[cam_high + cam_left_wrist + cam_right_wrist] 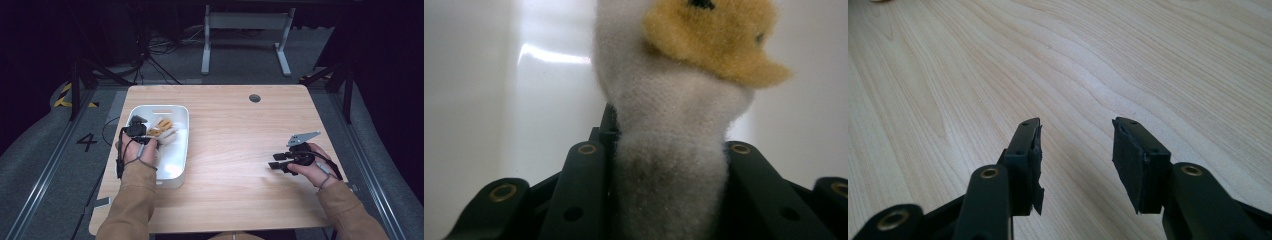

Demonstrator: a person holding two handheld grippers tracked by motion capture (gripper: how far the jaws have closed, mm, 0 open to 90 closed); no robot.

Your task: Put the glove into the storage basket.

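A plush toy (674, 100), white with an orange-yellow part, sits between the two black jaws of my left gripper (669, 150), which is shut on it. In the high view the left gripper (136, 131) is inside the white bin (176, 175) at the table's left, with the plush toy (161, 129) sticking out to its right. My right gripper (275, 161) rests low over the bare wood at the table's right side, pointing left. Its jaws stand apart with nothing between them, as the right gripper (1075, 150) view shows.
The wooden table (235, 140) has a round cable hole (254, 98) near its far edge. Beyond the table stand a white desk frame (245, 30) and loose cables on the floor. A floor marking "4" (86, 142) lies to the left.
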